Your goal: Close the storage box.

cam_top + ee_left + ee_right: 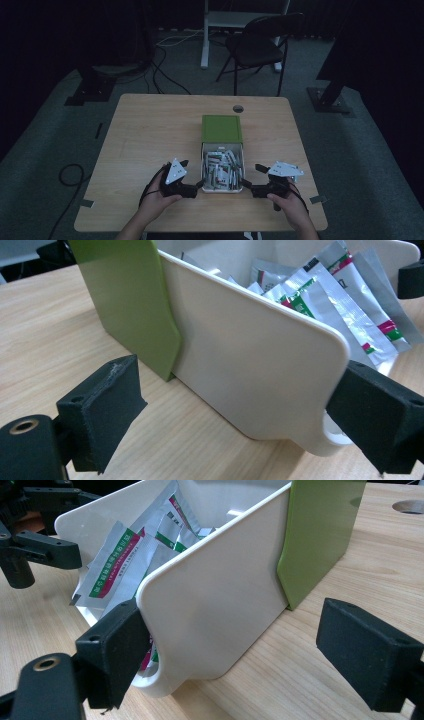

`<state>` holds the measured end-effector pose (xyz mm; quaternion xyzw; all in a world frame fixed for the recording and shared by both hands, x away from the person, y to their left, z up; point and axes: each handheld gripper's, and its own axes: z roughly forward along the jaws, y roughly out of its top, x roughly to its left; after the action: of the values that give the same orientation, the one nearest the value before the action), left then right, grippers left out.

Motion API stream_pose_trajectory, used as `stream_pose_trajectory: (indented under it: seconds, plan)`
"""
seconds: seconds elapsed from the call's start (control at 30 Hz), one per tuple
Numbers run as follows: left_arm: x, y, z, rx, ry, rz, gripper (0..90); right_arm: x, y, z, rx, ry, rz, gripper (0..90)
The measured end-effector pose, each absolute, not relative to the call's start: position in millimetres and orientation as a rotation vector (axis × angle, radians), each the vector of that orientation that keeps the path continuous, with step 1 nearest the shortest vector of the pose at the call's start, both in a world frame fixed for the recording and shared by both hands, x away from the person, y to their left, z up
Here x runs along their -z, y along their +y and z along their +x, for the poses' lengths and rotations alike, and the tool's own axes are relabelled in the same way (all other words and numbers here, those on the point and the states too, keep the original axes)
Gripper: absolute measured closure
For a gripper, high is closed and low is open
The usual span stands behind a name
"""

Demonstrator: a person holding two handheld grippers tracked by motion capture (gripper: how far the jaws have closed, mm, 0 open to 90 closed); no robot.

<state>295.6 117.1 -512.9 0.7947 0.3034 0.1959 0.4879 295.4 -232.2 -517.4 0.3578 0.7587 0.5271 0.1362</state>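
A green box point(221, 129) stands mid-table with its white drawer point(203, 167) pulled out toward me. Several foil sachets point(222, 169) with red and green print fill the drawer. My left gripper point(199, 186) lies at the drawer's near left corner and my right gripper point(247, 185) at its near right corner. In the left gripper view the jaws point(240, 410) stand wide apart with the drawer's side wall point(250, 360) between them, its front corner against the right-hand pad. In the right gripper view the gripper point(240, 650) is open too, and the drawer's corner point(200, 615) rests against the left-hand pad.
The wooden table point(150, 135) has a round cable hole point(238, 108) behind the green box. A black folding chair point(260, 45) and a white desk leg point(204, 40) stand beyond the table. Cables point(165, 70) lie on the floor at the left.
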Motion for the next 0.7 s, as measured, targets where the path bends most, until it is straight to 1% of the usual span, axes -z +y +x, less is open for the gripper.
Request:
stream_pose_trajectory:
  seconds: [0.7]
  plan:
    - [512.4, 116.1, 304.9, -0.477, 0.74, 1.942, 9.7, 518.6, -230.2, 300.3, -1.533, 2.191, 1.044, 13.6]
